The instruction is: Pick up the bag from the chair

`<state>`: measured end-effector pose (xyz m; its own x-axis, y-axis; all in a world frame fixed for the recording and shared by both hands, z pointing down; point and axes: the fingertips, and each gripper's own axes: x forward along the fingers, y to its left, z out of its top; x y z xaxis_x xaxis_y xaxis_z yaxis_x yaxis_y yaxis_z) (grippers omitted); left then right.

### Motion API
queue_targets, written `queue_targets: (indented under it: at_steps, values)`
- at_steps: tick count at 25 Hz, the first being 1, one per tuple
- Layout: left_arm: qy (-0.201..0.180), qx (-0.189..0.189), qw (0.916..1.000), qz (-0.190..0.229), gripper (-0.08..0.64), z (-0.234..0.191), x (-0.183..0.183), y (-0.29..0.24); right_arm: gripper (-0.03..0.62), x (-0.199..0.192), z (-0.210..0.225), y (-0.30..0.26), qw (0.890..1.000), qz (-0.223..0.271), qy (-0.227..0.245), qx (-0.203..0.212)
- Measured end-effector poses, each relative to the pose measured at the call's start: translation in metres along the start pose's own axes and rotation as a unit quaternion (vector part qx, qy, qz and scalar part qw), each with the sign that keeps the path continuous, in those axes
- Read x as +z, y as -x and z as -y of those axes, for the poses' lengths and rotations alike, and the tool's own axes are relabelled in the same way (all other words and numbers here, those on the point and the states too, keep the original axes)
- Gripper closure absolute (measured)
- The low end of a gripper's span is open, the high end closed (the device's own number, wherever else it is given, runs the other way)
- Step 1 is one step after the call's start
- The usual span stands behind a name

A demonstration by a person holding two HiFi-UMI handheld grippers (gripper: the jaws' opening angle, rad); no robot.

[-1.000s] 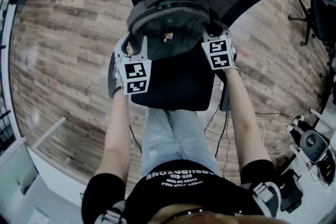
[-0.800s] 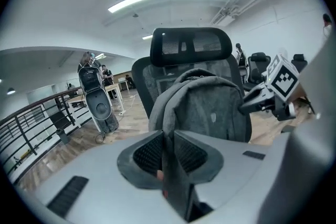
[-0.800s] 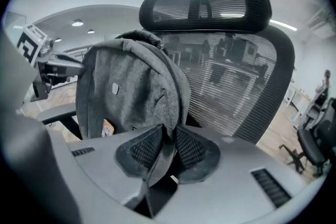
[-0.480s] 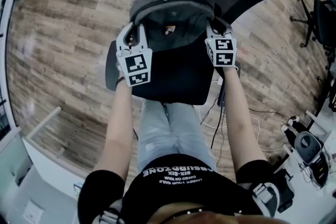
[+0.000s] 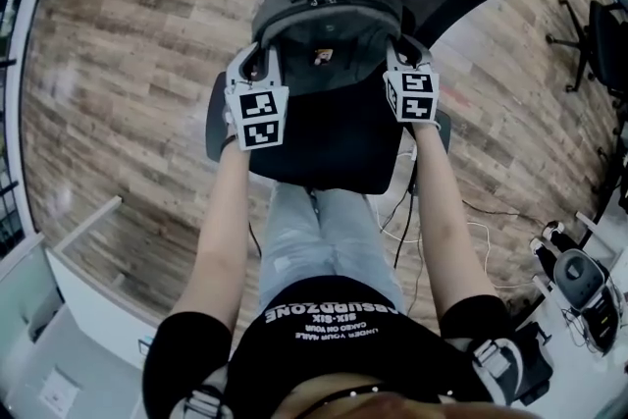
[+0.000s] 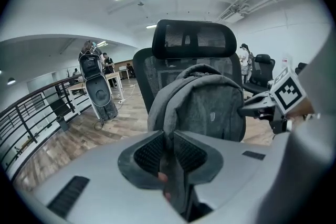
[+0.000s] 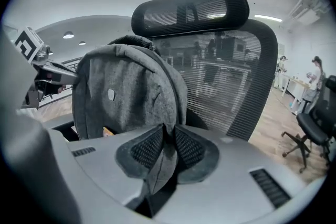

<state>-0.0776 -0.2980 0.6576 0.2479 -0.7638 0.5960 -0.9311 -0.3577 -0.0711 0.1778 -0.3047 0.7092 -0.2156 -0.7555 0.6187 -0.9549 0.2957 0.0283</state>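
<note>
Your left gripper [image 5: 261, 66] sits just left of centre in the head view, at the left flank of the bag [image 5: 327, 20]. Your right gripper [image 5: 403, 56] mirrors it at the bag's right flank. Both of your forearms reach up from the bottom of the frame towards them.

The grey bag stands upright on the black seat of the chair [image 5: 324, 147], its back against the mesh backrest at the top centre of the frame.

In the left gripper view, the left gripper [image 6: 169, 150] has its jaws pressed together on a fold of the bag's grey fabric, which runs up between the ribbed pads [image 6: 151, 153] to the bag [image 6: 210, 105] in mid-frame. The chair's headrest [image 6: 193, 39] rises above the bag, and your right gripper [image 6: 270, 107] shows at the right edge, touching the bag's far side.

In the right gripper view, the right gripper [image 7: 167, 148] is likewise clamped on a grey fold of the bag [image 7: 123, 97], with the fabric hanging down between the pads [image 7: 148, 148]. The chair's mesh back [image 7: 231, 86] fills the right half, and the left gripper [image 7: 44, 71] appears at the left edge.

A wooden floor [image 5: 118, 64] surrounds the chair, cables [image 5: 432, 221] trail at lower right, and a second chair [image 5: 594, 39] stands at the right edge.
</note>
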Motion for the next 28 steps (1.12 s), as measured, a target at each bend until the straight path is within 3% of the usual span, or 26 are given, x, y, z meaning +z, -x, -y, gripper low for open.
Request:
queue_targets:
  at_steps: [8, 14, 22, 28]
  values:
    - [-0.008, 0.002, 0.9998, -0.02, 0.491, 0.006, -0.011, 0.015, 0.523, -0.012, -0.008, 0.018, 0.999, -0.034, 0.005, 0.006]
    - [0.023, -0.032, 0.9991, -0.017, 0.491, 0.013, -0.024, 0.03, 0.525, -0.025, -0.012, 0.034, 0.999, -0.047, 0.016, 0.003]
    - [0.001, -0.039, 0.9991, -0.015, 0.491, 0.019, -0.033, 0.047, 0.528, -0.034, -0.019, 0.05, 0.998, -0.058, 0.031, 0.008]
    - [-0.013, -0.057, 0.9974, -0.043, 0.491, 0.02, -0.04, 0.055, 0.529, -0.039, -0.025, 0.061, 0.995, -0.083, 0.042, 0.02]
